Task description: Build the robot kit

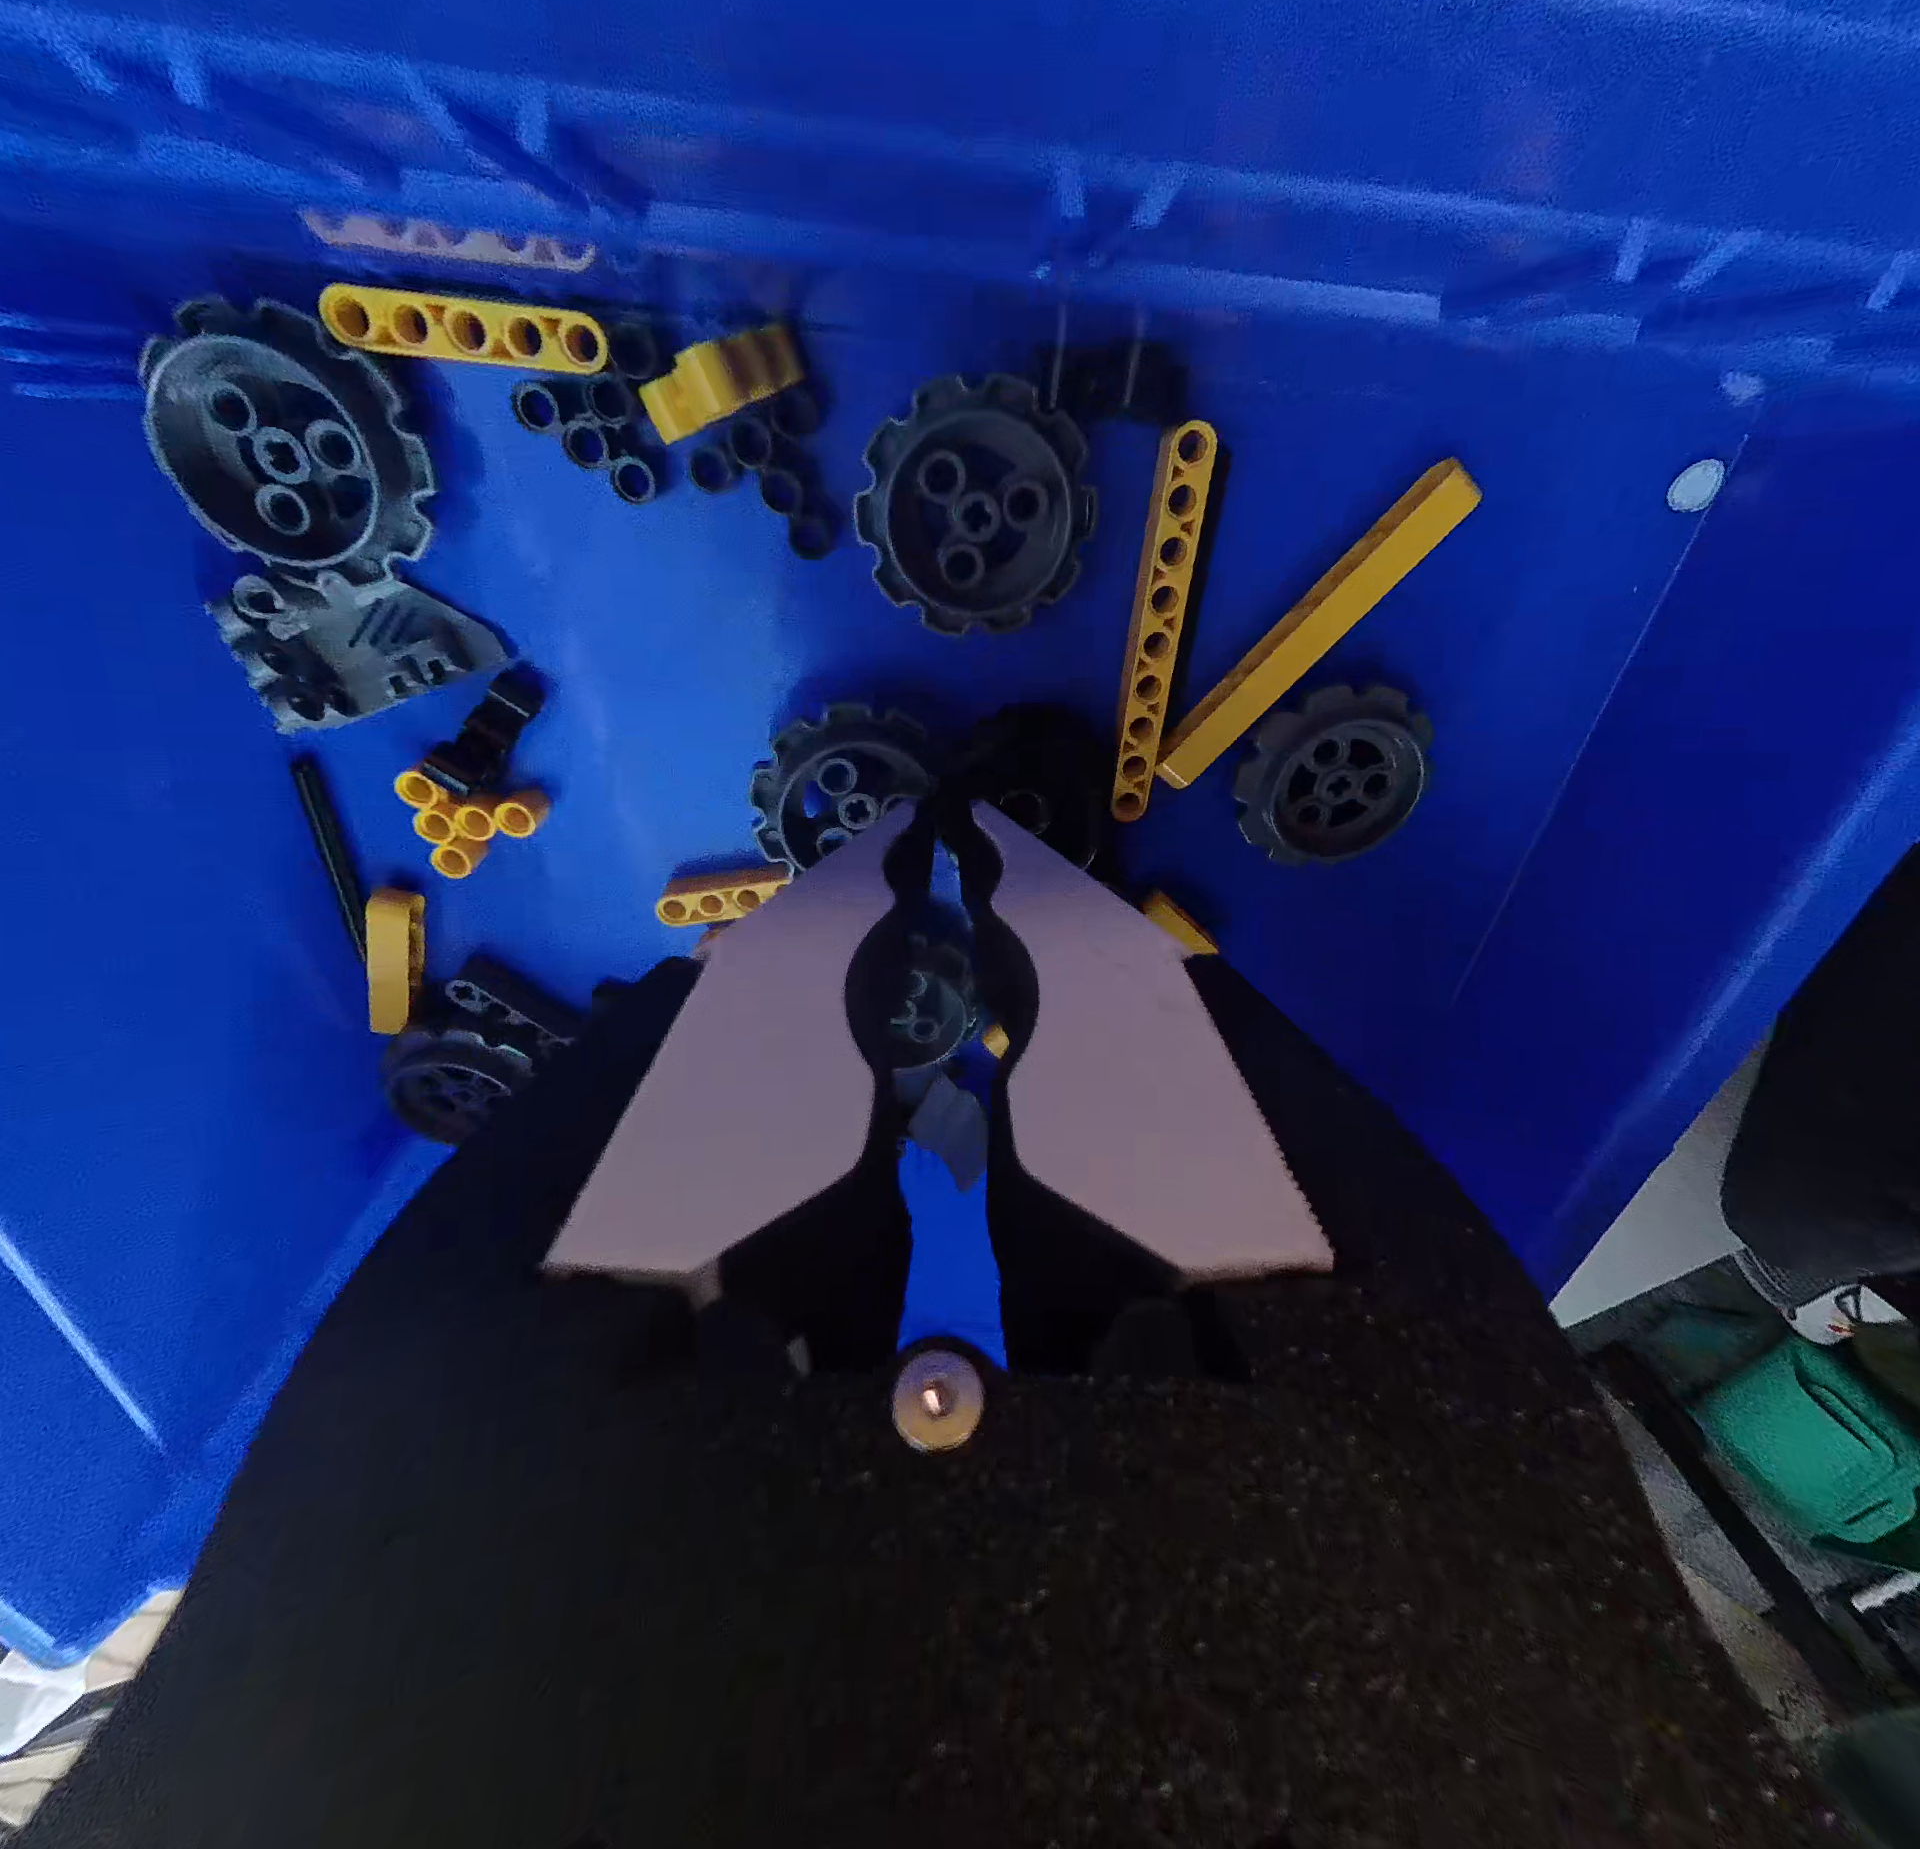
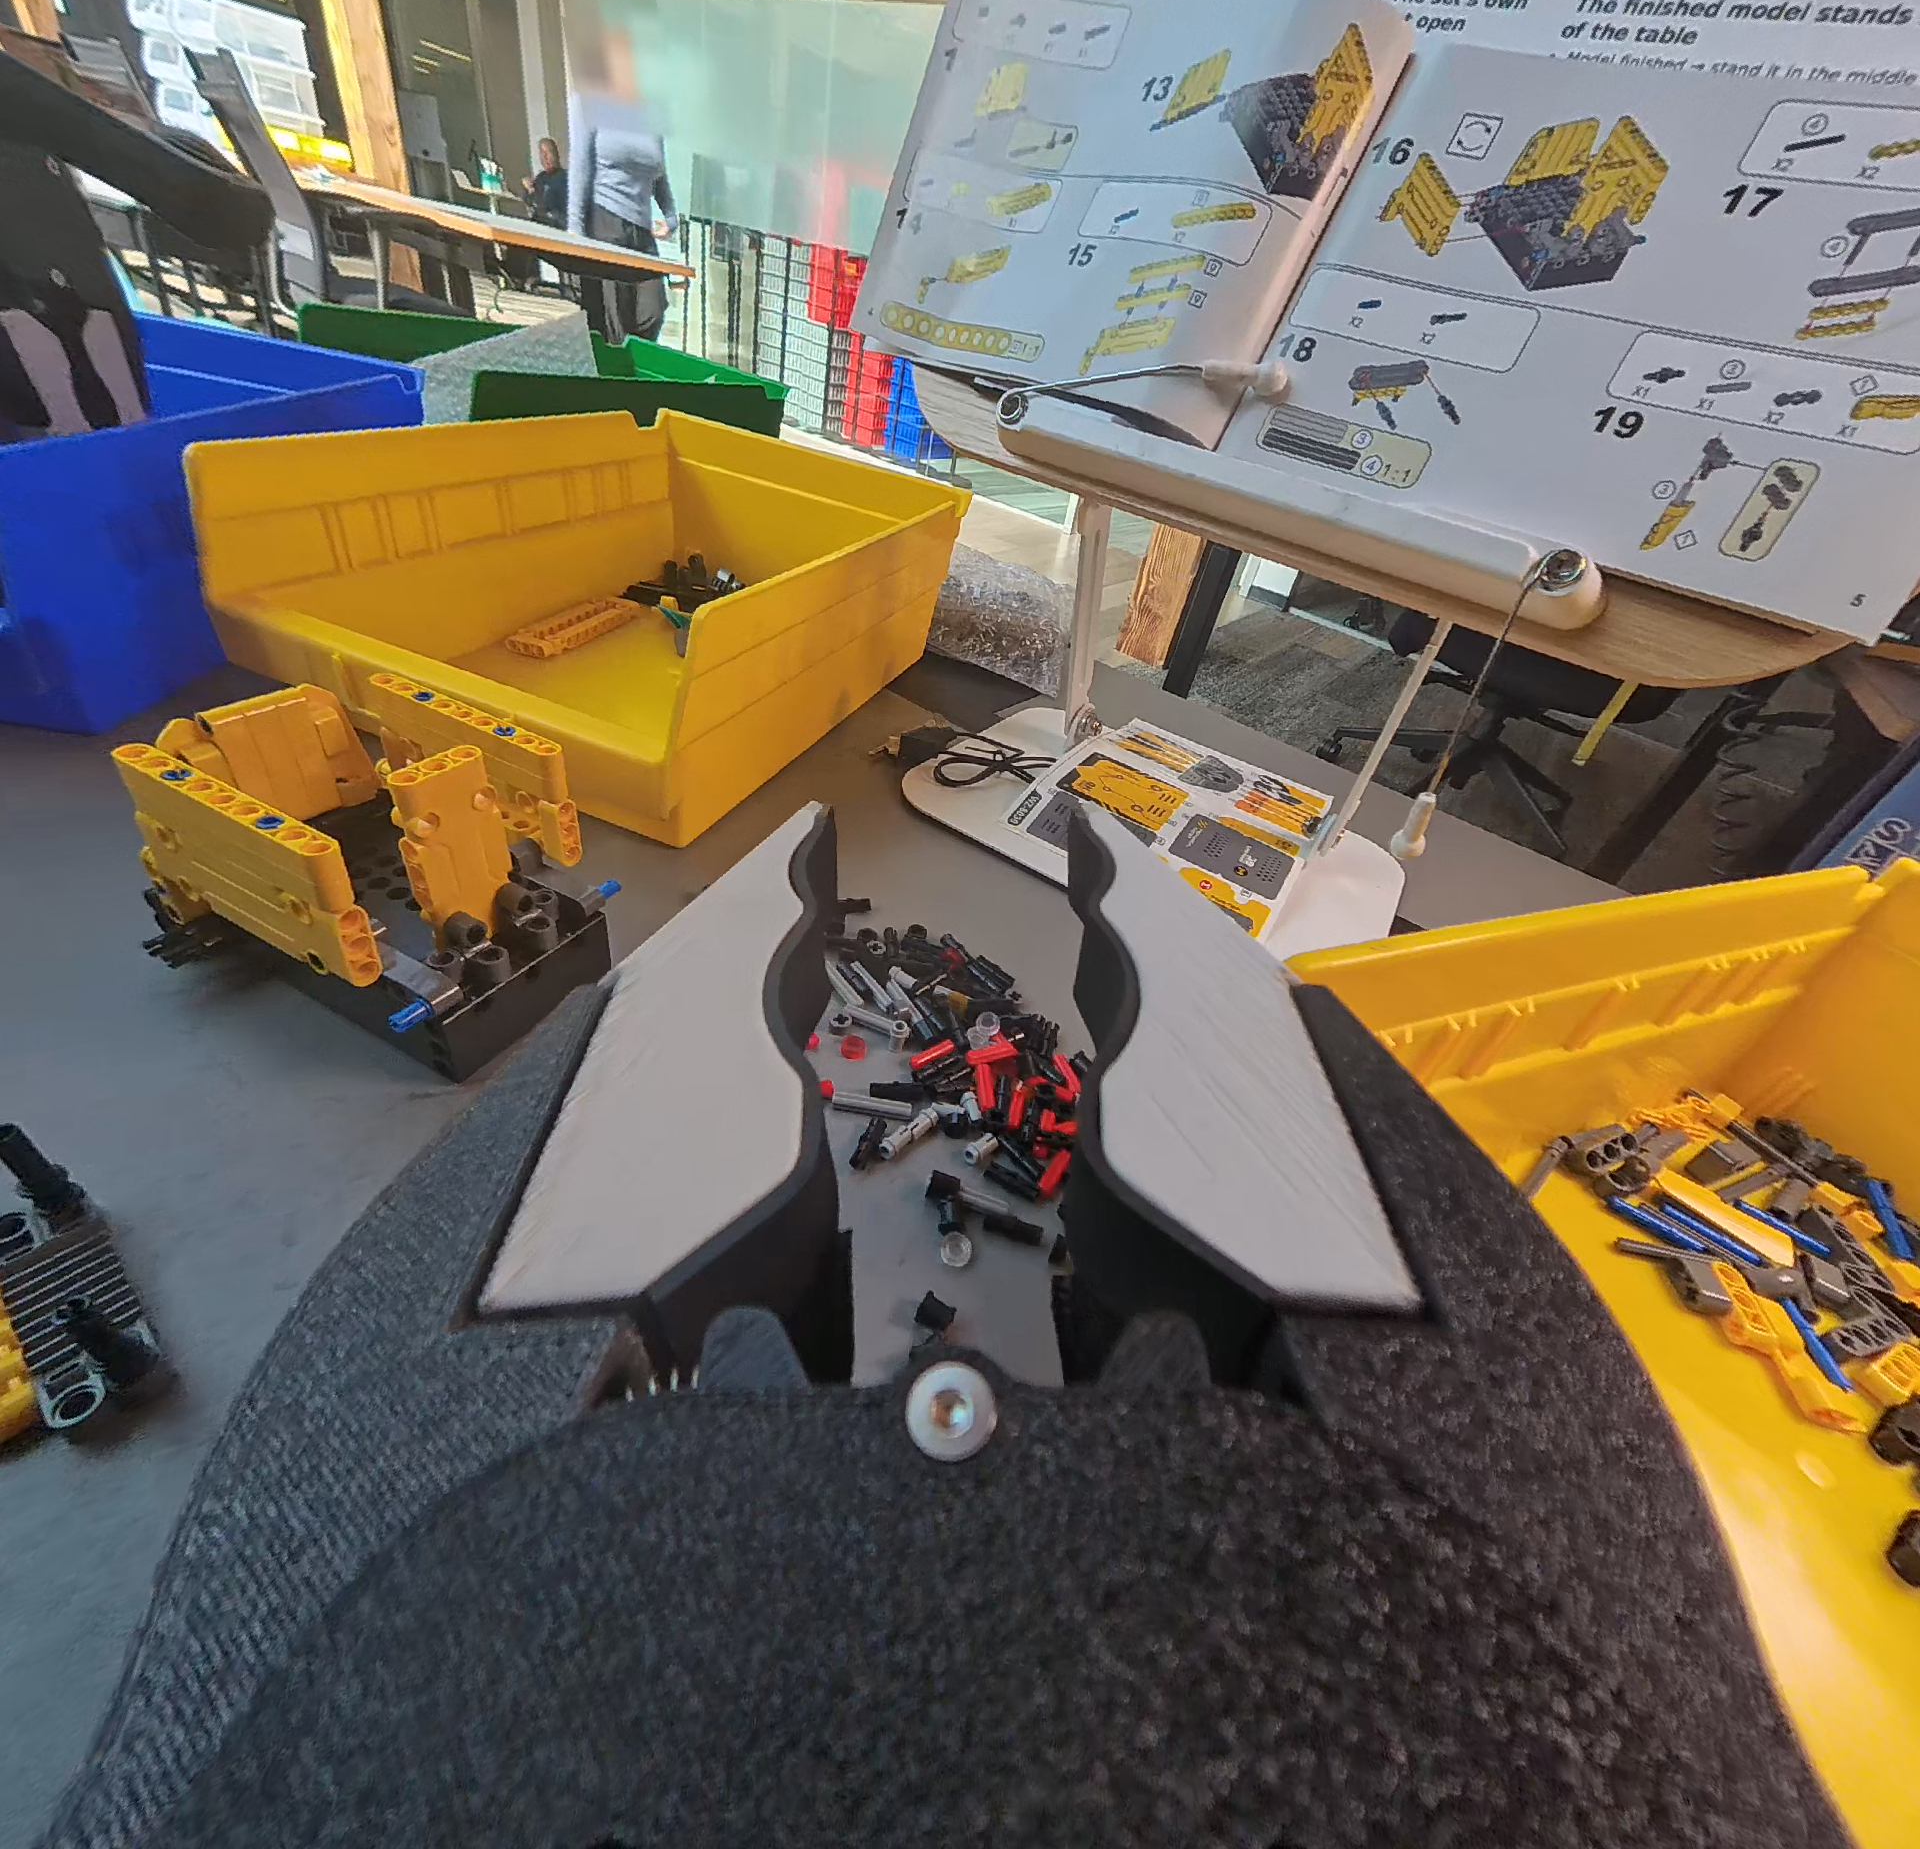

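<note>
My left gripper (image 1: 943, 820) is inside a blue bin (image 1: 1558, 864). Its fingers are closed, with the tips pinched at the left edge of a black round part (image 1: 1044, 776) beside a dark toothed wheel (image 1: 836, 786). More toothed wheels (image 1: 977, 506), yellow holed beams (image 1: 1162, 620) and a plain yellow bar (image 1: 1320, 620) lie on the bin floor. My right gripper (image 2: 951, 823) is open and empty above a pile of small black, red and grey pins (image 2: 961, 1072) on the grey table (image 2: 208, 1124).
A part-built yellow and black model (image 2: 353, 874) stands left of the right gripper. A yellow bin (image 2: 582, 594) sits behind it, and another yellow bin with mixed parts (image 2: 1558, 1020) at right. An instruction booklet on a stand (image 2: 1455, 272) rises at the back right. A blue bin (image 2: 94, 511) is at far left.
</note>
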A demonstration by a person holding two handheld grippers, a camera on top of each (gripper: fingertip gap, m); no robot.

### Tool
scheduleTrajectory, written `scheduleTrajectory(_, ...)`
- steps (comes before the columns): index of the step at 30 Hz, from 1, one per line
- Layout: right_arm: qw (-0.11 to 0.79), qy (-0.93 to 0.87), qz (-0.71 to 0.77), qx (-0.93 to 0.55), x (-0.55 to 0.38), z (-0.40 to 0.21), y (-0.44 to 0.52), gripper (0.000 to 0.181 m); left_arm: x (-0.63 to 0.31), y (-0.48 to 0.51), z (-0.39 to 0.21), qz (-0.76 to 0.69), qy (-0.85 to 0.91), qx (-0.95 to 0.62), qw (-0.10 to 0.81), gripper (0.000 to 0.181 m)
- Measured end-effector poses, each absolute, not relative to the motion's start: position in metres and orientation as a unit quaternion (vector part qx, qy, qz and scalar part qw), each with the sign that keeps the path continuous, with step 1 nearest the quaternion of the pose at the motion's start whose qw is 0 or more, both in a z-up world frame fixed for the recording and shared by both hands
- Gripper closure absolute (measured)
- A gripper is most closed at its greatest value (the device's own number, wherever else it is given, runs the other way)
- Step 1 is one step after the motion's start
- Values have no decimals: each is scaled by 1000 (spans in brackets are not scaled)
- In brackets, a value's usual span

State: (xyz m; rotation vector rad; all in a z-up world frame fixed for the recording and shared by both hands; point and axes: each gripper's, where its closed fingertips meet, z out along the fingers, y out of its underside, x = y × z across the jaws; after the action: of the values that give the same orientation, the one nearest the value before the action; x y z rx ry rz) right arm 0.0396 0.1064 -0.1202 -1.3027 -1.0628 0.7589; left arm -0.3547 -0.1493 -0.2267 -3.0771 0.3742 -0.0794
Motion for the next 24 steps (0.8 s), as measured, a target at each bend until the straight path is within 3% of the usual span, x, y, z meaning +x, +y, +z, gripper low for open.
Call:
scheduleTrajectory(3,603,-463,329,-560,39,-120,104,136,-359,-147,-213,-17,97,-993,66,174)
scheduleTrajectory(7,600,-467,331,-559,38,-120,102,133,-357,-130,-174,10,76,-978,193,160)
scheduleTrajectory(14,597,-470,334,-558,36,-119,98,130,-313,-108,-59,47,55,-848,524,149)
scheduleTrajectory(17,593,-473,336,-558,35,-120,96,127,-279,-112,-17,35,37,-756,653,125)
scheduleTrajectory(21,594,-477,335,-554,34,-120,94,126,-235,-115,-3,-2,10,-673,740,94)
scheduleTrajectory(24,595,-479,338,-550,34,-118,92,128,-195,-105,-7,-45,5,-635,771,98)
